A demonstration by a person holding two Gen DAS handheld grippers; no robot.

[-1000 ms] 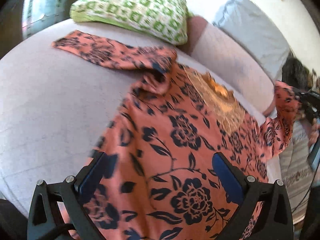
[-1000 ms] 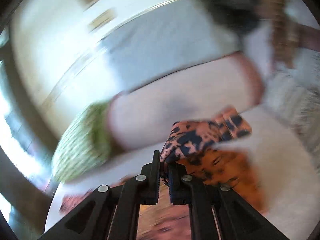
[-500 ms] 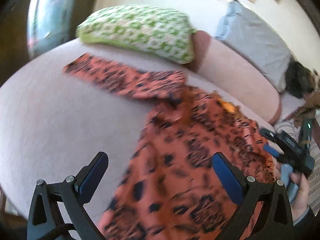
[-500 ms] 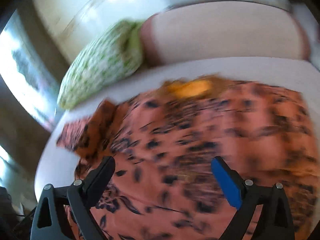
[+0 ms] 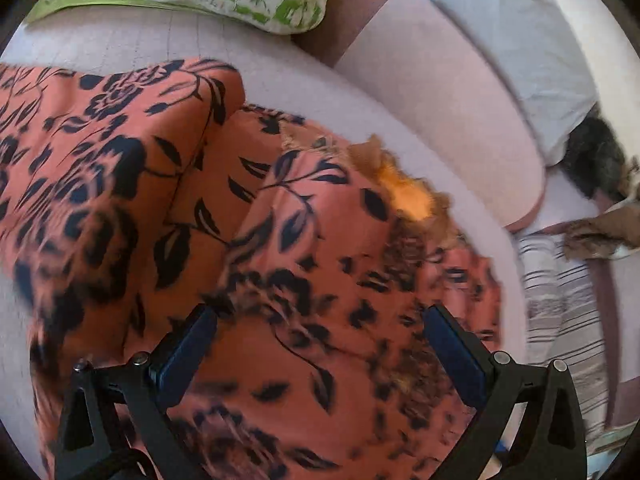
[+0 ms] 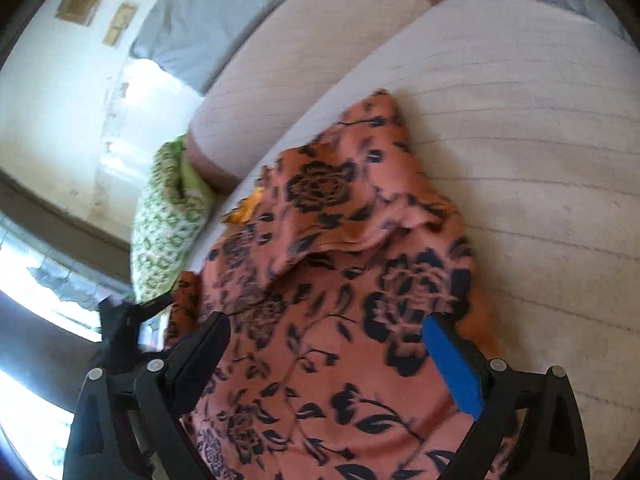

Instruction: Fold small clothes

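Orange black-floral fabric top lies on pale pink mattress. Left gripper spread wide above it, empty. Right gripper spread too, empty.

A: Right gripper over the floral garment, fingers spread wide, nothing between them.

B: And the cloth?

A: Spread on the pale sofa seat, one sleeve folded across the body. Green patterned cushion beside its far edge, grey pillow against the wall.
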